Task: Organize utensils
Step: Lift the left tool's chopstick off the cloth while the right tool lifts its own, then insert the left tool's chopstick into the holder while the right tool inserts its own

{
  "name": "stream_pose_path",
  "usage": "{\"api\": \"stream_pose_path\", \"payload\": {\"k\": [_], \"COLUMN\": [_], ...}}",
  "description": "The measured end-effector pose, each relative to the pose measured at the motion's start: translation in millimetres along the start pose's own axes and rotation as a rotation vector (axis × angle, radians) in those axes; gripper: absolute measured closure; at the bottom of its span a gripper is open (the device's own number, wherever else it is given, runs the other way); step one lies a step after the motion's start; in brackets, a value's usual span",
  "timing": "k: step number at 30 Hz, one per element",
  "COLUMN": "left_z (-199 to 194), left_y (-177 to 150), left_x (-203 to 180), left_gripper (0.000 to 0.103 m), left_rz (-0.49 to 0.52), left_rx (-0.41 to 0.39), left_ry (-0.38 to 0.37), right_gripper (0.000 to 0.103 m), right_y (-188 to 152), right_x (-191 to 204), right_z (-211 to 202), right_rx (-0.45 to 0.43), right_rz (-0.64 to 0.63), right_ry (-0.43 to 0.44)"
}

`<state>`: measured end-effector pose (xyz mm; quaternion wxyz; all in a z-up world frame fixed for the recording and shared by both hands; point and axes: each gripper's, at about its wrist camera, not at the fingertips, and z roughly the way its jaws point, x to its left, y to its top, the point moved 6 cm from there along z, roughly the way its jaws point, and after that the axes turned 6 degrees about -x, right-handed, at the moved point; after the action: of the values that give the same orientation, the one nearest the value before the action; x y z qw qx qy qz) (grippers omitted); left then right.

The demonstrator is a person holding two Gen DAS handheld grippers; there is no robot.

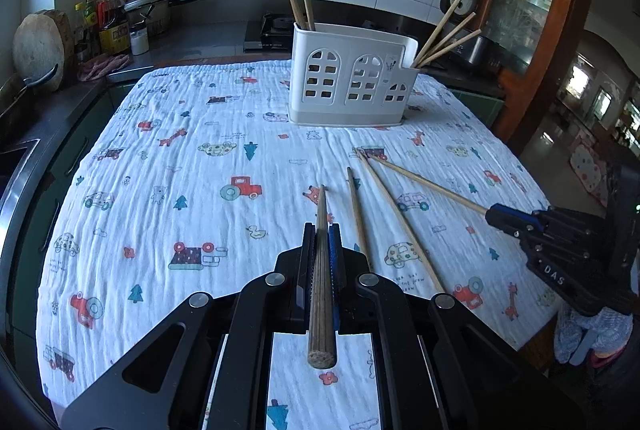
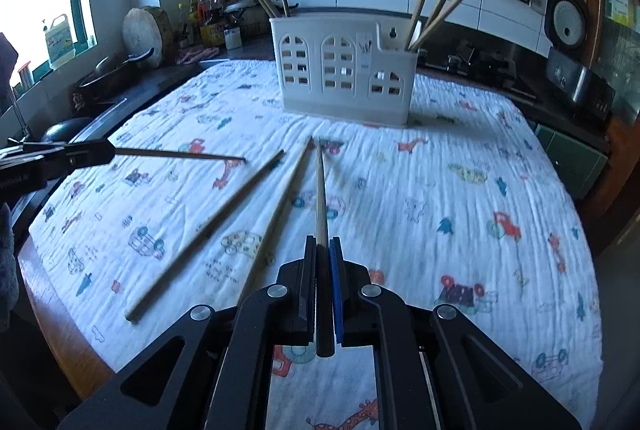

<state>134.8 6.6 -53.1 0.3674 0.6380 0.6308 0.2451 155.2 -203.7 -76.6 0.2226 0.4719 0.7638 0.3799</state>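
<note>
Holding one chopstick [image 1: 322, 262] in our left gripper [image 1: 322, 230], another [image 2: 321, 198] pinched in our right gripper [image 2: 322, 242]; holder [image 1: 352, 74] upper centre.

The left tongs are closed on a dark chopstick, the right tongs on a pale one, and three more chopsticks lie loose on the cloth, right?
Not quite: two chopsticks lie loose on the cloth, a dark chopstick and a pale chopstick, as the right wrist view shows. The left tongs are shut on a dark chopstick, the right tongs on a pale one.
</note>
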Motion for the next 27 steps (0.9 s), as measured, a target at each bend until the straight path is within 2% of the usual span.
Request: {"api": "stream_pose_path", "payload": {"k": [6, 11, 20, 27], "left_z": [4.4, 8.9, 11.5, 6.8], "left_y": [8.3, 14.5, 39.5, 75.8], "left_x": [-1.7, 1.6, 12.1, 9.3], "left_gripper": [0.098, 0.098, 0.098, 0.098], "left_rz": [0.010, 0.004, -0.018, 0.006], "left_rx": [-0.002, 0.003, -0.019, -0.062], "left_ry": [-0.003, -0.016, -0.039, -0.054], "right_gripper": [0.096, 0.096, 0.096, 0.096], "right_y": [41.1, 67.5, 110.8, 156.6], "right_x": [1.3, 6.1, 11.6, 0.8], "right_z": [-7.1, 1.1, 6.1, -4.5], "right_rx": [-0.090, -0.132, -0.154, -0.152], "right_rz": [-0.008, -0.002, -0.030, -0.051], "right_ry": [0.012, 0.030, 0.044, 0.047]}}
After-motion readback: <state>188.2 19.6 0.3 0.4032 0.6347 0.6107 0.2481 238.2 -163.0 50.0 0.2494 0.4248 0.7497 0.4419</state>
